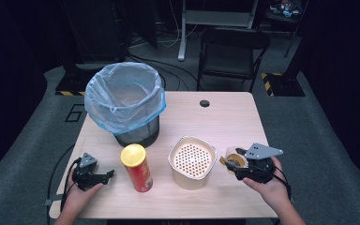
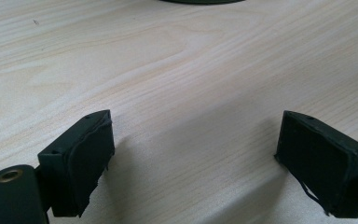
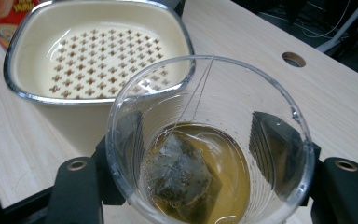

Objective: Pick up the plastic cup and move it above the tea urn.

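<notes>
**Inspector:** Start at the pads. Right gripper (image 3: 205,186)?

**Assistant:** Its two black jaws clamp a clear plastic cup (image 3: 209,140) from either side; both pads show through the wall, pressed against it. The cup is upright, or near enough. Inside lies a tea bag (image 3: 179,175) in a shallow pool of amber tea, its string running up to the rim.

**Inspector:** Left gripper (image 2: 193,154)?

**Assistant:** Jaws spread wide, nothing between them, only bare wood of the table (image 2: 168,70) beneath. In the high view it rests near the front left corner (image 1: 93,176), well apart from the work.

**Inspector:** Surroundings, working outward.

**Assistant:** Just beside the cup, toward the table's middle, stands a cream strainer basin (image 1: 192,161) with a perforated floor; nothing visible in it. Left of that, a red snack canister (image 1: 137,168) with a yellow lid, upright. Behind them, a mesh bin (image 1: 126,103) lined with a pale blue bag, apparently empty as far as one can see.

**Inspector:** Progress?

**Assistant:** My judgement: the cup is gripped, which is the only step complete. Tea and bag remain in it. Likely still to do: carry it over the strainer, pour so the liquid drains and the bag is caught, then bin the solids and perhaps the cup. Early stage.

**Inspector:** Risk?

**Assistant:** A thin cup may flex under the clamp; tilting early would spill on the table.
</notes>
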